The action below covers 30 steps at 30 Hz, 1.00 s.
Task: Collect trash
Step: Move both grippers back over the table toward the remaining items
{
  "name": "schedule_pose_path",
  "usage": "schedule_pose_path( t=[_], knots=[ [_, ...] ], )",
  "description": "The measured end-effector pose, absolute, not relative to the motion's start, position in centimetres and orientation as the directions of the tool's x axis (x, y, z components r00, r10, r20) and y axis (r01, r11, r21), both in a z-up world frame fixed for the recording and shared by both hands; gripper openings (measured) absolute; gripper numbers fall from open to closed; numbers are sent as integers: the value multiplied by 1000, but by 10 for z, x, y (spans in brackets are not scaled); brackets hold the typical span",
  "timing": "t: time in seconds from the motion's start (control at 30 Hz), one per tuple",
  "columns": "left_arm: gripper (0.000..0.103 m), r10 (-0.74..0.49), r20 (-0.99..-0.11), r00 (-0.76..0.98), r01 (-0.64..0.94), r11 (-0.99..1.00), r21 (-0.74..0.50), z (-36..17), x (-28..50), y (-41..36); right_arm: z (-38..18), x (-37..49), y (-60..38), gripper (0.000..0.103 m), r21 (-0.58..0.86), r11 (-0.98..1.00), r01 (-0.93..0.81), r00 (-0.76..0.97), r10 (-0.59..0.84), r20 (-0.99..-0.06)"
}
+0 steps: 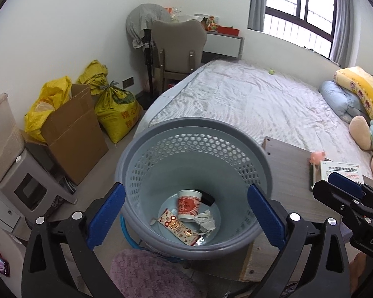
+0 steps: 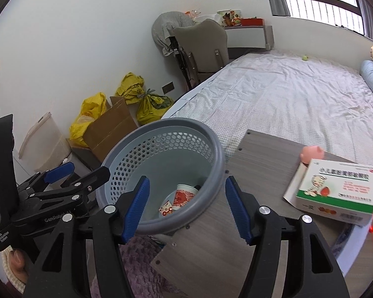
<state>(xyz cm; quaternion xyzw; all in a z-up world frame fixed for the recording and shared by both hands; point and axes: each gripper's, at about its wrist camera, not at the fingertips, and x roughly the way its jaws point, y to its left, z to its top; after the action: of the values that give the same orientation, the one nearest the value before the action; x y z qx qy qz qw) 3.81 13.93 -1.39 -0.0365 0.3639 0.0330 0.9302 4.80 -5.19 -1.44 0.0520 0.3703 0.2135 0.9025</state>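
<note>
Four scraps already down in the perforated grey wastebasket [image 1: 194,149]: paper cup [image 1: 188,204], red wrapper [image 1: 179,227], crumpled tissue [image 1: 206,221], dark item. Left gripper [image 1: 186,218] spread wide, empty, above the rim; right gripper [image 2: 186,208] apart, empty, beside medicine box [image 2: 335,191].

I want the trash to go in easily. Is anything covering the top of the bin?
No, nothing visible covers the gray bin; its mouth is open. A paper cup, a wrapper and crumpled paper lie at the bottom.

bright daylight from the window [image 1: 298,7], panes blown out, soft shadows, sharp focus, fisheye bending, dark vignetted corners
</note>
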Motion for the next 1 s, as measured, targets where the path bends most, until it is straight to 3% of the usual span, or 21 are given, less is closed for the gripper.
schedule_pose_path(
  t=[0.5, 1.0],
  knots=[
    [97, -83, -688, 721, 76, 996, -41, -20, 27, 55, -22, -5, -134, 61, 250, 951, -180, 701, 302, -646],
    [97, -171, -712, 681, 231, 973, -13, -28, 22, -43, -46, -54, -283, 61, 237, 957, 166, 736, 40, -675]
  ],
)
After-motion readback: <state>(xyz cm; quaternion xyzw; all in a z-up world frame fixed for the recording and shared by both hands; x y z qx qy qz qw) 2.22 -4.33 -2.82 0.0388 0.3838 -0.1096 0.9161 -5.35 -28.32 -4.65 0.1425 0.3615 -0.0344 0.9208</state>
